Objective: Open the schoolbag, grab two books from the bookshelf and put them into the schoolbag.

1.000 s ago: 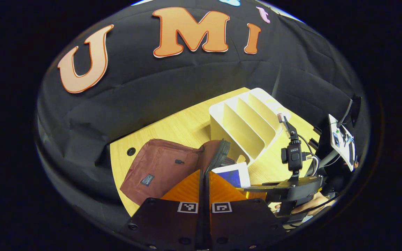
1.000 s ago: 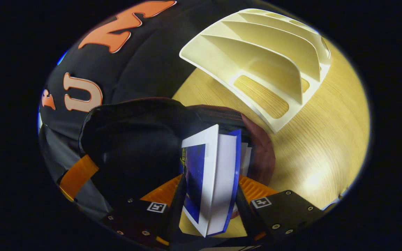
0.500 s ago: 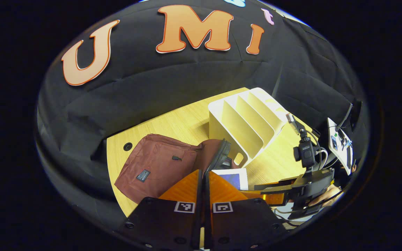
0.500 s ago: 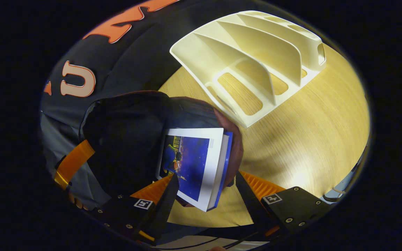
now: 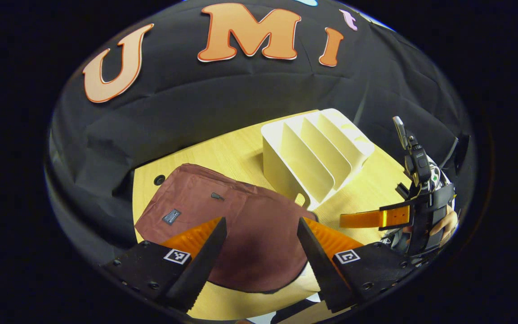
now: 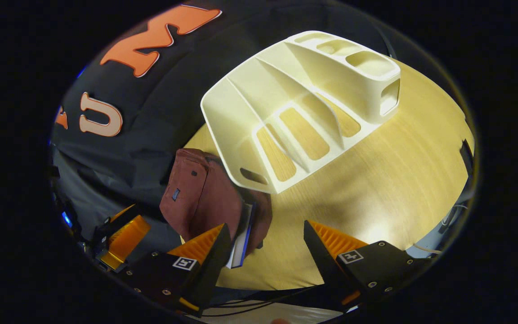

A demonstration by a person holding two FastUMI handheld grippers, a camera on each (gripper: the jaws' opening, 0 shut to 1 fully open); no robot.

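A light wooden table (image 5: 241, 157) is carrying everything here, and black cloth is hanging as the wall behind its far edge. A round cable hole (image 5: 159, 180) is sitting near the table's far left corner in the left gripper view.

The maroon schoolbag (image 5: 241, 225) is lying flat on the left part of the table, reaching toward the near edge. In the right gripper view a blue-edged book (image 6: 242, 236) is sticking out of the bag's opening, its pages facing the camera.

The cream bookshelf (image 5: 313, 153) is standing just beside the bag toward the far edge; in the right gripper view its slots (image 6: 304, 135) are showing bare wood through the cut-outs in its base.

The left tool (image 5: 261, 252) is hovering over the schoolbag with its orange fingers spread wide, gripping nothing. The right tool (image 6: 263, 252) is likewise standing wide apart over the table beside the book, holding nothing. In the left gripper view it is hanging above the table's right edge, with a hand (image 5: 443, 222) on its grip.
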